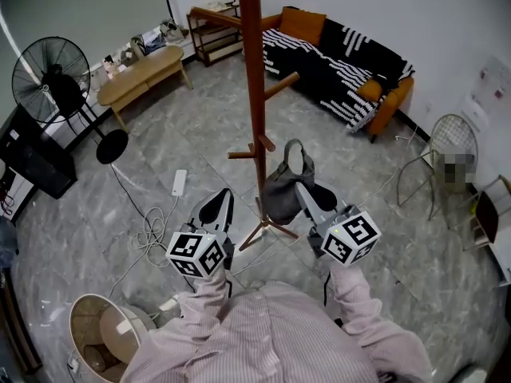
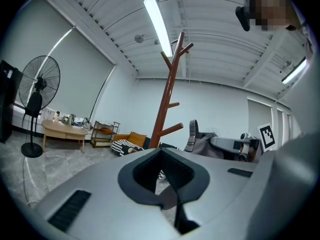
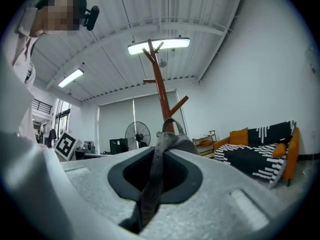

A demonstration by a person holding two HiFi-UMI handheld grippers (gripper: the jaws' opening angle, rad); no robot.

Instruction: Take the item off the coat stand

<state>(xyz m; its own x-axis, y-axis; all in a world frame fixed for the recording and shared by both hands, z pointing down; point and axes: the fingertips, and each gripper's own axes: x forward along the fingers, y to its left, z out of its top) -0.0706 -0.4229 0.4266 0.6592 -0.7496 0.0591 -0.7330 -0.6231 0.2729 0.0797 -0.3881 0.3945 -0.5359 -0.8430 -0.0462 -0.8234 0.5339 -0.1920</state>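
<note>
Grey bag [image 1: 281, 191] hangs low beside the pole of the coat stand [image 1: 254, 78], just under the bottom peg, with its strap loop standing up to the right of the pole. Whether that loop is clear of the peg, I can't tell. Your right gripper [image 1: 308, 191] is clamped on a fold of the bag's cloth, and your left gripper [image 1: 217, 207] hovers alongside, jaws together on nothing. The bag looks soft, slouchy and fairly light, so expect it to sag and swing from that pinch. The strap or a seam would likely give you a firmer hold than loose cloth. Below you is a hard grey stone-pattern floor [image 1: 160, 138], with loose cables [image 1: 148, 234] near the stand's feet. A fan [image 1: 52, 78], a low table [image 1: 144, 70] and a striped sofa [image 1: 343, 62] stand well back.
</note>
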